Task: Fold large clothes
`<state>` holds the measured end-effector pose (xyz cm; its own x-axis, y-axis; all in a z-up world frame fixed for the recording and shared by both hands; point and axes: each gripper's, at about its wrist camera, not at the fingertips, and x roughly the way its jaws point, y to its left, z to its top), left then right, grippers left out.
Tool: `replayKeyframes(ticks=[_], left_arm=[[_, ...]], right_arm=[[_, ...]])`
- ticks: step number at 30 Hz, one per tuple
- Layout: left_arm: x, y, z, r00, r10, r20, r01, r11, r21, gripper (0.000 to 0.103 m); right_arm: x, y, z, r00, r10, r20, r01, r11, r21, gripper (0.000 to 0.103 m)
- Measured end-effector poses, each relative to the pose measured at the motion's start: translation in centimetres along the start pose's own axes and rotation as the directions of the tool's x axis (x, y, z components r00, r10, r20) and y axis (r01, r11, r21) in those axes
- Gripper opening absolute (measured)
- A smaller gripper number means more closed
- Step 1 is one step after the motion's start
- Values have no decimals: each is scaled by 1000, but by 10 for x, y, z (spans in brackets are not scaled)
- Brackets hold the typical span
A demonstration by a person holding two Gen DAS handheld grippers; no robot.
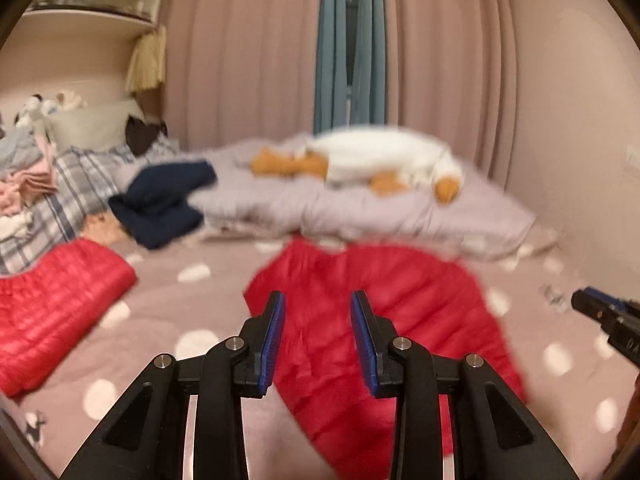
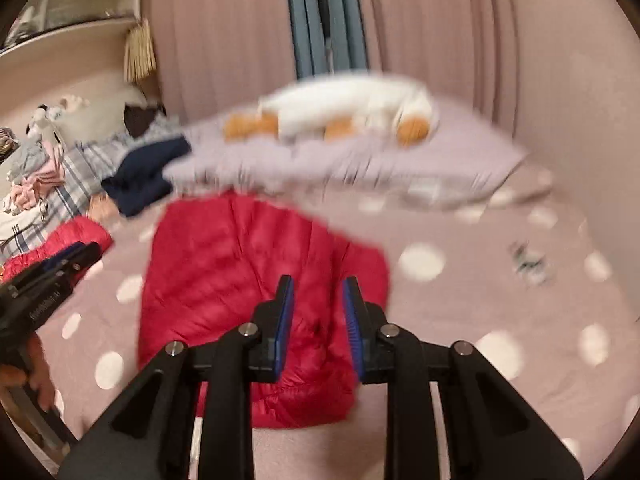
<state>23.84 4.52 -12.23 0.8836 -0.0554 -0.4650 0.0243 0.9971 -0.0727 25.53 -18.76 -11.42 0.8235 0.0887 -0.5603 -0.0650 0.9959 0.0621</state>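
On the dotted bedspread (image 2: 460,320), quilted red jacket (image 2: 240,280) lies folded; both tools released

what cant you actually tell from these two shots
- Red jacket: near hem hidden behind the right gripper in the right view, behind the left gripper in the left.
- Second red garment: cut off by the left edge.
- Plush toy: motion blur hides its details.

Folded jacket (image 2: 240,280) mid-bed; second garment (image 1: 52,312) left; pillow (image 1: 360,208) behind, plush toy (image 1: 376,160), apparently, on it.
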Motion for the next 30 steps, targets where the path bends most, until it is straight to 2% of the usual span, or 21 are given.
replayKeyframes(ticks=[1,5,7,14,18,24,27,30], left_arm=[[-23,-1,8,1000,-2,23,2,1000,-3,34],[-53,-13,29,994,28,106,-33,999,41,34],[-82,-17,30,988,45,150,-54,997,53,34],[-120,-23,8,984,36,175,-40,999,17,34],[-130,-26,-3,989,13,151,-15,1000,18,34],[-150,-34,-6,982,8,190,-12,1000,18,34],[-154,-38,-7,979,11,204,-16,1000,20,34],[-153,-38,-7,980,7,201,-11,1000,22,34]], right_arm=[[-22,0,6,1000,-6,30,6,1000,-8,27],[-102,-4,9,988,-52,142,58,998,-36,27],[-125,1,6,985,-47,167,53,998,-32,27],[-202,9,-22,966,-110,235,115,993,-6,27],[-228,11,-33,964,-79,254,80,997,5,27],[-250,16,-39,957,-79,277,83,997,-2,27],[-256,19,-41,953,-101,286,108,994,-7,27],[-258,20,-43,954,-88,285,93,996,-6,27]])
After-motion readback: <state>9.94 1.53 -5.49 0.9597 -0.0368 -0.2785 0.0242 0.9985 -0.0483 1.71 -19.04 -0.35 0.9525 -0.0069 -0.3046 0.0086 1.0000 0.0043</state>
